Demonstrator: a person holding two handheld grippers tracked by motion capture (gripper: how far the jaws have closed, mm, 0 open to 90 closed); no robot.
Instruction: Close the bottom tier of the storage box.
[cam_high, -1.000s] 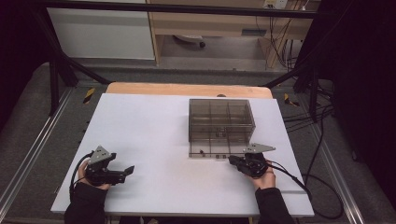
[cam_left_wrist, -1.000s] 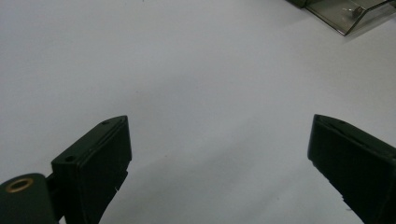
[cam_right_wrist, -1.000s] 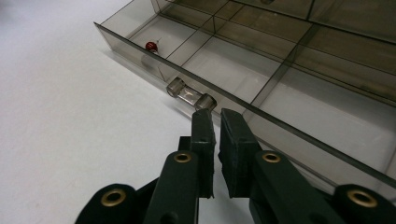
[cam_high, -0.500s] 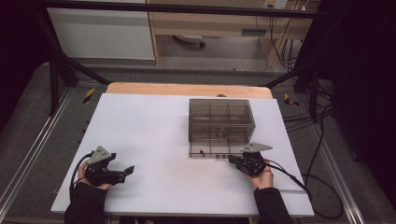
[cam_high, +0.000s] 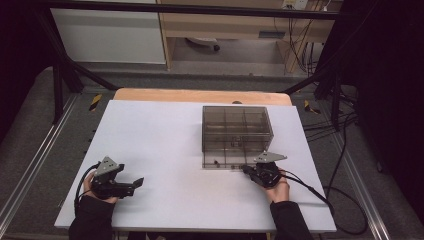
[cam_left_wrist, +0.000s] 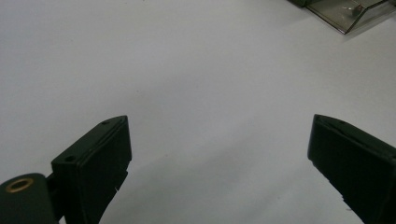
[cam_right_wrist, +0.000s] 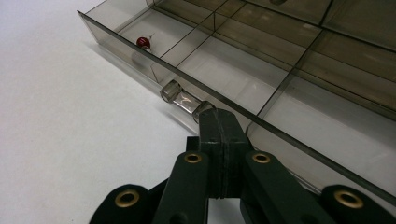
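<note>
- At the box's (cam_high: 237, 135) front, my right tool (cam_right_wrist: 215, 116) is pressed together, touching its clear handle (cam_right_wrist: 181, 99).
- Left tool (cam_left_wrist: 219, 154) spread, empty.
- One box, one red bead (cam_right_wrist: 144, 42).

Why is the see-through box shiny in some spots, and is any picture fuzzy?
In the right gripper view, light glints on the box's clear handle; in the left gripper view, the close jaws look soft; in the high view, the room around the white table is dark.

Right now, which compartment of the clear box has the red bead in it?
The front corner compartment of the clear box, just beyond its handle from the shut right hand-held gripper. The red bead lies there; neighbouring compartments look bare.
</note>
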